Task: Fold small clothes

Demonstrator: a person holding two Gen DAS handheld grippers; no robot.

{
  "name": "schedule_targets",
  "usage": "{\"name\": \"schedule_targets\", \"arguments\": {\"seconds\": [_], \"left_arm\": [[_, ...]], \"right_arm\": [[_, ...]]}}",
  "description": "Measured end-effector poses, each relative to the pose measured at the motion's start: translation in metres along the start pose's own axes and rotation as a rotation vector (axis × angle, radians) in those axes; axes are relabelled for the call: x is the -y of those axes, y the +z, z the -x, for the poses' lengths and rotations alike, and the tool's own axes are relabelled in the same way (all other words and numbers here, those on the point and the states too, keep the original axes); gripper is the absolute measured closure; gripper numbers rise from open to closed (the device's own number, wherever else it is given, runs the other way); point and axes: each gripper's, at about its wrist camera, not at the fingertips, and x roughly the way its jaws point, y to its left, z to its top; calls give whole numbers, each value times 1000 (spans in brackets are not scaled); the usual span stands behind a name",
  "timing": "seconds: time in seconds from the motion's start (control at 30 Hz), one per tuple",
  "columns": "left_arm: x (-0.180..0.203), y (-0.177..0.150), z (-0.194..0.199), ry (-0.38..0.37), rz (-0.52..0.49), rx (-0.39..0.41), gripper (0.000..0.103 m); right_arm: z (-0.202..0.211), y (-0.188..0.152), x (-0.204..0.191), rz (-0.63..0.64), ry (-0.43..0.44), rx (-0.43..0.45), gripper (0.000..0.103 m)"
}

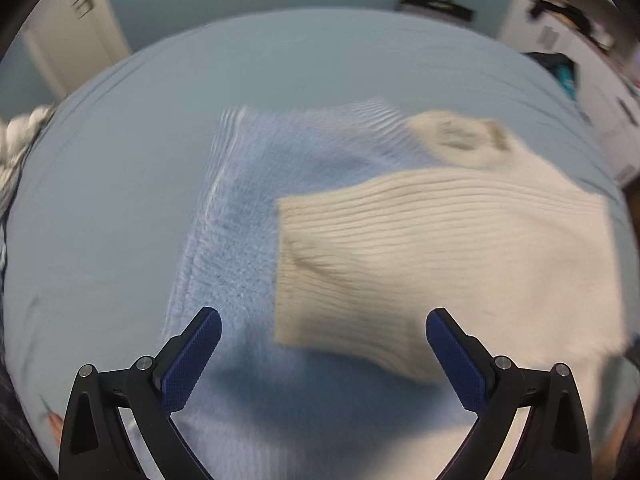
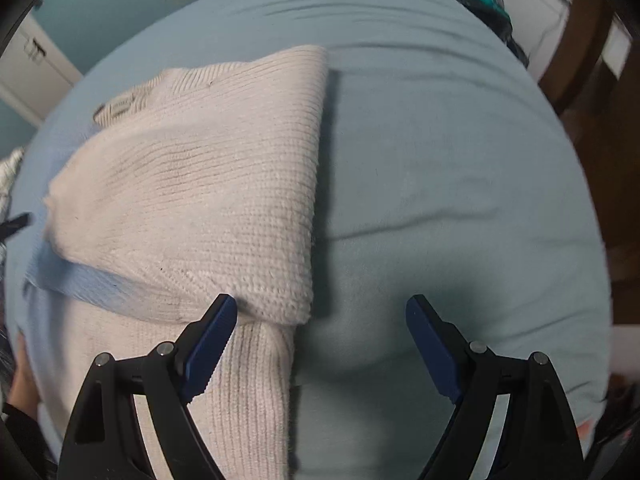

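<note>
Both grippers spread wide, holding nothing: left gripper (image 1: 323, 354) low centre, right gripper (image 2: 321, 338) likewise. The cream sweater (image 2: 192, 200) lies folded centre-left on the bed (image 2: 440, 160), over a blue garment (image 1: 240, 208). A careless pinch could catch both layers and undo the fold.

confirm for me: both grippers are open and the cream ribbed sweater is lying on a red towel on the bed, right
Not quite. The towel under the cream ribbed sweater is light blue, not red, as the left wrist view shows. The rest holds: the left gripper and right gripper are open, over the bed.
</note>
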Motion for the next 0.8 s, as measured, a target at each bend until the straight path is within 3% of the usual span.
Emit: {"name": "schedule_targets", "arguments": {"seconds": [0.1,0.17,0.2,0.27,0.33,0.47,0.6,0.8], "left_arm": [[-14,-6,-37,-38,90,-89,4],[-18,-9,-40,-62,108,-60,6],[-16,-9,-38,-73,91,-40,13],[-12,-9,-30,-93,70,-20,65],[-9,-6,-19,-138,62,-23,84],[-3,5,29,-226,34,97,88],[1,22,95,-310,3,185,89],[-28,35,204,-439,16,332,90]], "right_arm": [[-1,-5,5,-11,39,23,19],[-4,-6,6,0,54,49,19],[-8,-11,7,5,63,54,19],[-25,-14,9,13,75,33,19],[-31,-16,7,22,69,15,19],[-43,-18,-9,63,19,1,19],[-42,-15,-21,48,-7,55,19],[-50,-2,-47,34,-6,94,19]]}}
